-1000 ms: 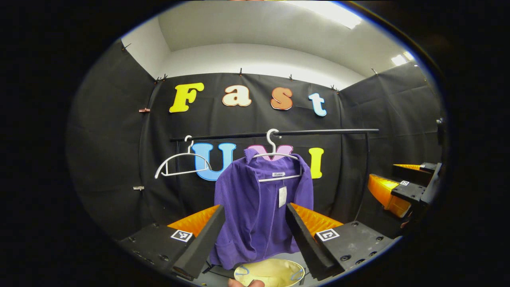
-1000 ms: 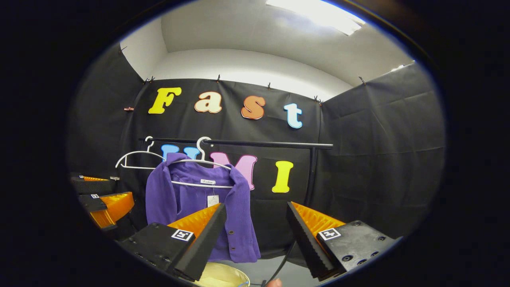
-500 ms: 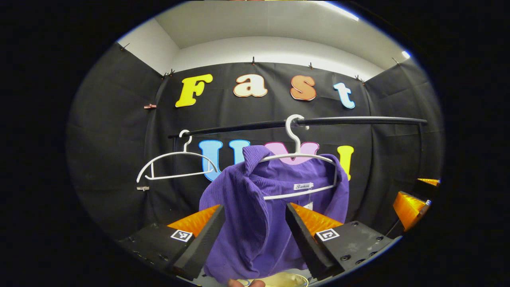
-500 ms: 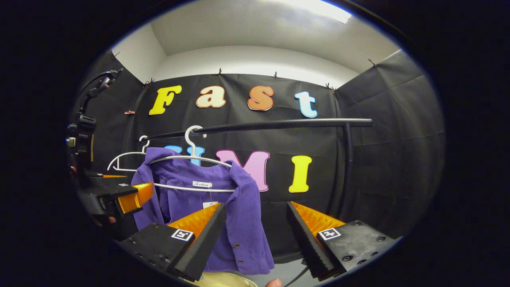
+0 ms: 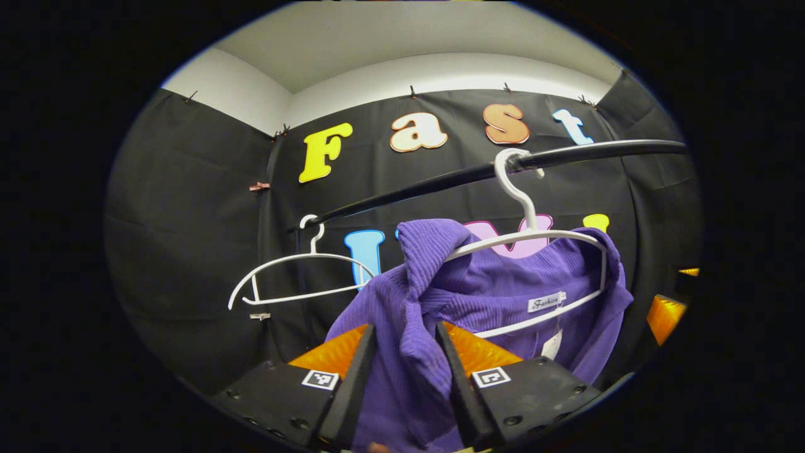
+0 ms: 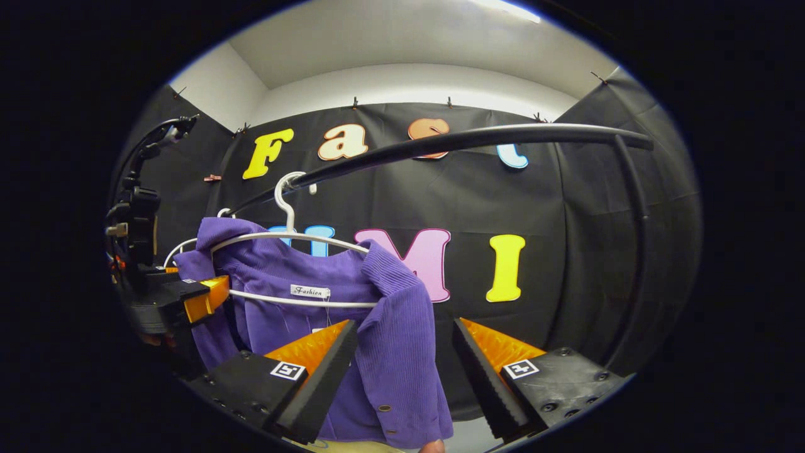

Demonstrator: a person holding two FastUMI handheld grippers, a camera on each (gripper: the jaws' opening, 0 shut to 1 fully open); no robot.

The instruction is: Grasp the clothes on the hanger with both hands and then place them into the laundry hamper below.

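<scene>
Purple cardigan (image 5: 497, 302) is clenched at its one shoulder by L gripper (image 5: 402, 384), fabric pinched btwn both fingers. R gripper (image 6: 402, 377) is kept spread w/ the other sleeve partly between, not yet clamped, so garment can be lifted off white hanger (image 6: 295, 236) evenly.

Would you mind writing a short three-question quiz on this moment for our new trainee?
1. True or false: the purple cardigan hangs on a white hanger hooked over the black rail.
2. Which gripper has cardigan fabric closely flanked by its fingers? A) left gripper B) right gripper
3. Fill in: beside the cardigan, farther along the rail, hangs an ______ hanger.

Key
1. True.
2. A; the right gripper's fingers stand wide apart, the cardigan's edge hanging between them.
3. Empty.
</scene>
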